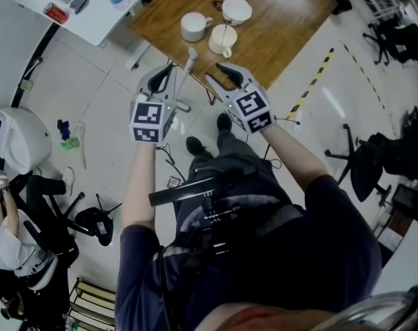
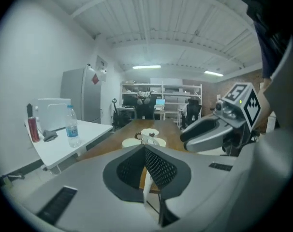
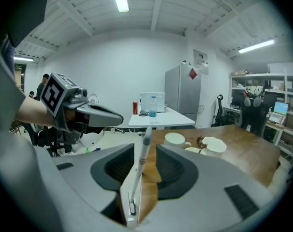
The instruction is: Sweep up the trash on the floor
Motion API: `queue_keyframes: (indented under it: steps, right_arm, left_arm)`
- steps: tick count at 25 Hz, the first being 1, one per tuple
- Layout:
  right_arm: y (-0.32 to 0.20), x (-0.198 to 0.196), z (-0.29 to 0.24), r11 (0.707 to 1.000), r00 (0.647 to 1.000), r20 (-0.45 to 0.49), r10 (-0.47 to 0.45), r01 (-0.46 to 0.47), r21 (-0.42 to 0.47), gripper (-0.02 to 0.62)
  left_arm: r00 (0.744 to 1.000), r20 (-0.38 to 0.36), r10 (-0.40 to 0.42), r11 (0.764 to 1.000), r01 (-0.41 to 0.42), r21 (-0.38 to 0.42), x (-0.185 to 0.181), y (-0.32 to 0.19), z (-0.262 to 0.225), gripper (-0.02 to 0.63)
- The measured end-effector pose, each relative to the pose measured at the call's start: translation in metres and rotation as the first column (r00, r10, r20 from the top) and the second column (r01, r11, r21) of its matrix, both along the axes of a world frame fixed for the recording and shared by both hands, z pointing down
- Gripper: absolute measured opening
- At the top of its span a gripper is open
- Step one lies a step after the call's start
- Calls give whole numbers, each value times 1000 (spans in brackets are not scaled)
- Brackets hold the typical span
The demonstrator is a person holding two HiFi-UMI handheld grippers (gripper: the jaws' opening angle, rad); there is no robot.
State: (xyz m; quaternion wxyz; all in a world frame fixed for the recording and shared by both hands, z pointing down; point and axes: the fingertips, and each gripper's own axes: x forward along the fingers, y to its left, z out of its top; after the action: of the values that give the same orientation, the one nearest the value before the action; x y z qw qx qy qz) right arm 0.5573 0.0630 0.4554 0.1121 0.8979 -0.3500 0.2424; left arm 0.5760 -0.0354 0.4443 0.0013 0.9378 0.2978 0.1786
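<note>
Now, white handle [image 2: 147, 190] clamped between left tongs [image 2: 145, 151].

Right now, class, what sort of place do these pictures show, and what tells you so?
Most likely an office or lab workroom: swivel office chairs on a tiled floor, a wooden table with cups, plus shelving and a tall fridge further back.

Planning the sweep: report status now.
Left gripper shut. Right gripper open around white handle. Green and blue scraps on floor at left, unswept. Wooden table close ahead.
</note>
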Motion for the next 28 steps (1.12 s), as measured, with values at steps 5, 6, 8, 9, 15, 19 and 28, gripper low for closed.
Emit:
queue_keyframes:
  steps: [5, 6, 8, 9, 15, 19, 28]
  right_arm:
    - [1, -2, -31, 997, 1000, 10, 13, -14, 77, 170]
    - [1, -2, -38, 995, 1000, 18, 5, -7, 97, 169]
    - [1, 0, -53, 990, 999, 30, -26, 22, 139, 155]
    - [1, 2, -61, 986, 999, 33, -43, 38, 161, 152]
    - [19, 2, -93, 971, 995, -2, -95, 94, 221, 137]
    - [63, -14, -109, 959, 993, -24, -113, 116, 259, 73]
    - [185, -49, -135, 926, 986, -62, -153, 166, 339, 8]
  left_arm:
    - [996, -89, -26, 1000, 27, 4, 5, -8, -51, 0]
    - [993, -115, -24, 999, 28, 29, 4, -7, -61, 0]
    - [989, -149, -17, 998, 25, 56, 1, -4, -77, 0]
    - [987, -159, -14, 998, 24, 61, 1, -2, -83, 0]
    - [983, -183, 6, 997, 9, 83, 1, 29, -101, 0]
    - [979, -202, 30, 992, -4, 128, -11, 78, -112, 0]
    - [971, -235, 45, 984, -2, 179, -43, 209, -137, 0]
